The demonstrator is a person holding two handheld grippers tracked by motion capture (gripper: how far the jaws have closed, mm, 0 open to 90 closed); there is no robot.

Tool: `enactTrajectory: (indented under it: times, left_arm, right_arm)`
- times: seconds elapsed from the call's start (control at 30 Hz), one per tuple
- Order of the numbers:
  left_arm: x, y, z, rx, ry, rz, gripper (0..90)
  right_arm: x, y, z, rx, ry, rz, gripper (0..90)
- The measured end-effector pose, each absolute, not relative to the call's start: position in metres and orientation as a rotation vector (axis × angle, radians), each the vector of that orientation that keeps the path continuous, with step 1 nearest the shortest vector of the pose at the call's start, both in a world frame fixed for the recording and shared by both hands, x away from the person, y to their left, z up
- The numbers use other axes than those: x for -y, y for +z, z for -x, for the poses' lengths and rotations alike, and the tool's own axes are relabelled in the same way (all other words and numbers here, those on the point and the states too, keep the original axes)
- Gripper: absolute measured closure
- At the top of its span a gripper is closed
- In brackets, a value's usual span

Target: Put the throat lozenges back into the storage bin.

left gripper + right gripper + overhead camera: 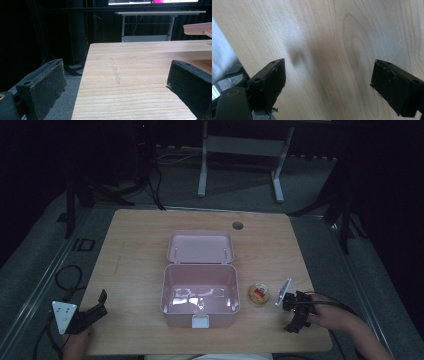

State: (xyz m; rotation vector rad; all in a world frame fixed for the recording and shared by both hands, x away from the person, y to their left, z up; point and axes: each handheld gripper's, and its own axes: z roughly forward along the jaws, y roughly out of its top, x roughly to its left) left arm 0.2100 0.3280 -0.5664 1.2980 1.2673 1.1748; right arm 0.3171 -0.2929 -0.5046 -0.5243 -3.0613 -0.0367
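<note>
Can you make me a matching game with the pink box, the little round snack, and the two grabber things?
Things:
1. pink box
2. round snack
3. left gripper
4. right gripper

Places or states:
A. near the table's front left corner, open
B. middle of the table, lid open
C. front right, beside the snack, open
D. just right of the box

Pairs: 1-B, 2-D, 3-A, 4-C

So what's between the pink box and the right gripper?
In the high view, a small round yellow-and-red item sits between the open pink box and the right gripper.
</note>
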Motion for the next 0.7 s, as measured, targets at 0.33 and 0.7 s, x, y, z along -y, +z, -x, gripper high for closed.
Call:
enactTrajectory:
  times: [0.33, 0.7]
  left_arm:
    - [-0.328, -0.566, -0.210, -1.266, 1.172, -1.298, 2.4]
    - [-0.328, -0.566, -0.210, -1.262, 1.170, -1.301, 2.4]
  right_arm:
    - [0.276, -0.495, -0.326, 3.080, 0.016, 0.488, 13.7]
    - [0.258, -0.477, -0.354, 3.107, -0.018, 0.478, 13.1]
